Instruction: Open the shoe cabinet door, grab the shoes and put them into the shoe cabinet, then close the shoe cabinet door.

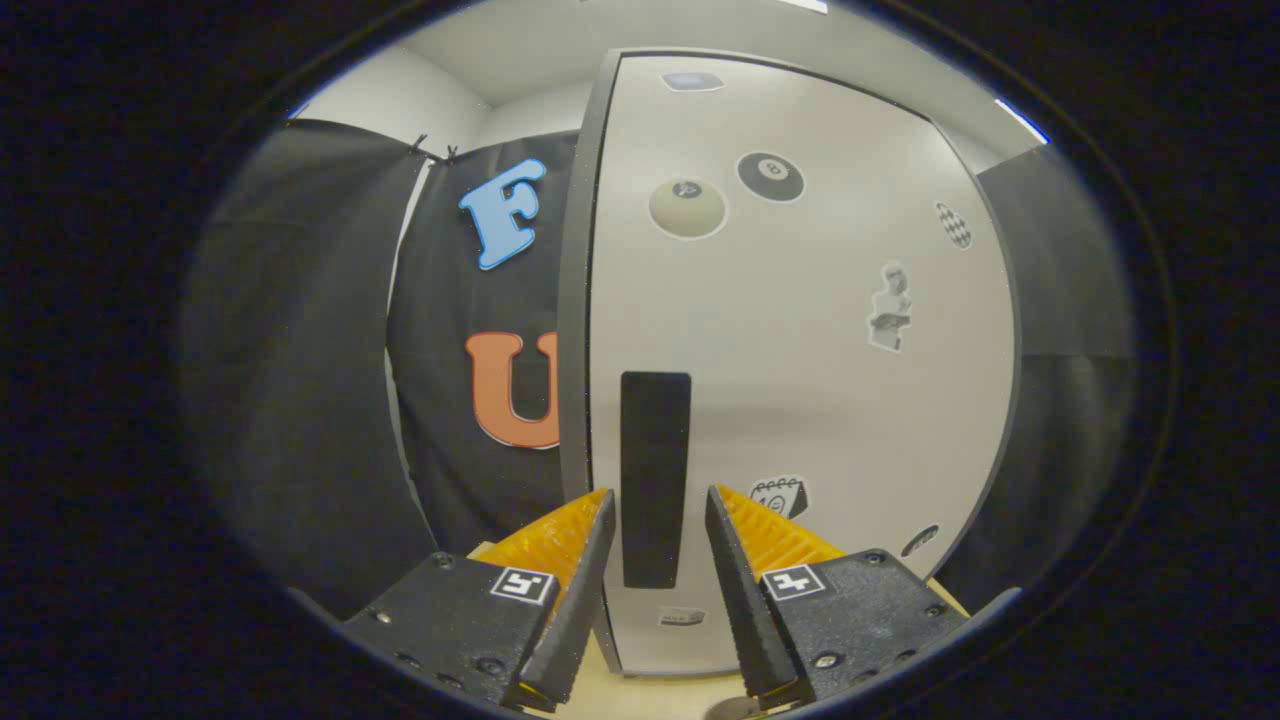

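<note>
The shoe cabinet door (800, 400) stands right in front of me, a pale grey panel with several stickers, and it looks closed against its dark frame. A black vertical handle strip (655, 470) runs down its left side. My gripper (658, 500) is open, and the handle's lower part shows in the gap between the two fingers, a little beyond the tips. Neither finger presses on it.
Black cloth walls (300, 380) hang to the left of the cabinet and to its right. A strip of light wooden floor (660, 690) shows under the fingers at the cabinet's foot.
</note>
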